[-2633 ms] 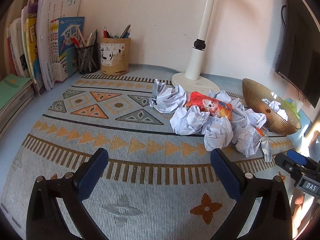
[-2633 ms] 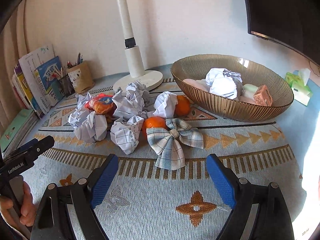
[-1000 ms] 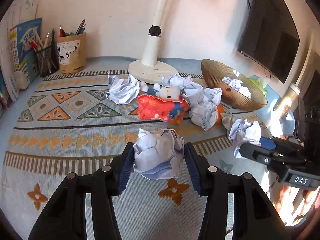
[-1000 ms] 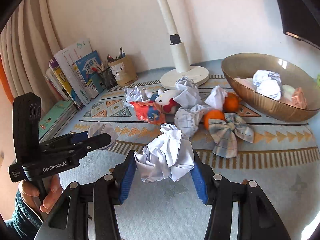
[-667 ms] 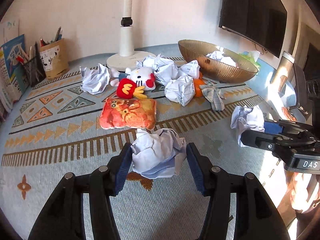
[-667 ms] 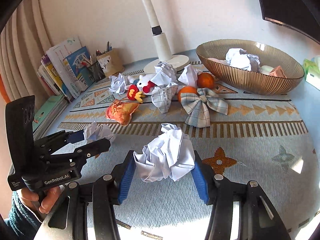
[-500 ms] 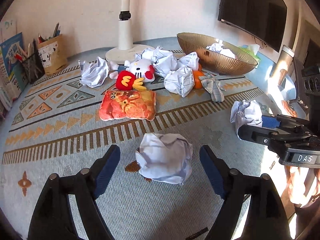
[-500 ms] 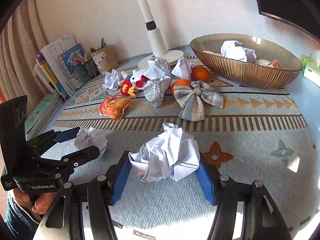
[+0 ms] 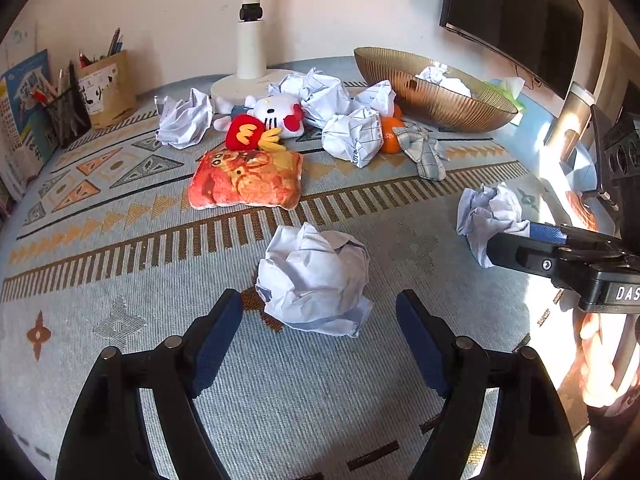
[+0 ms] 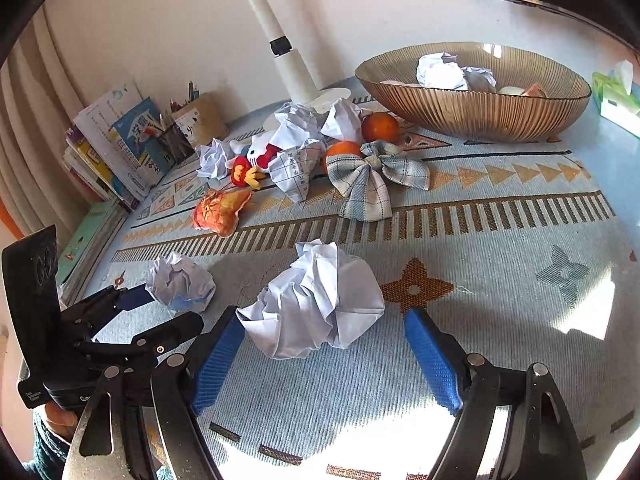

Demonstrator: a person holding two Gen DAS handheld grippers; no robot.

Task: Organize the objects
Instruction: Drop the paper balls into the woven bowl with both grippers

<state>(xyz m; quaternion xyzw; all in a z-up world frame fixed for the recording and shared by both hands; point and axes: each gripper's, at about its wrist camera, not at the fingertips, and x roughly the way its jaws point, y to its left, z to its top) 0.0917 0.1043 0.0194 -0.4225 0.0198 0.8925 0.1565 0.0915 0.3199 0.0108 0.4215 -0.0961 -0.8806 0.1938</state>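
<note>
Left gripper [image 9: 320, 332] jaws just narrowed, hold nothing; paper ball [image 9: 314, 278] loose on mat [image 9: 120, 280] ahead. Right gripper [image 10: 324, 354] jaws just widened, second paper ball [image 10: 316, 300] released between. Risk: light balls roll off near surface edge, or get nudged.

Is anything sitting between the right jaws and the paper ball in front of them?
Nothing visible. The right gripper is open, and its paper ball lies on the mat just ahead.
</note>
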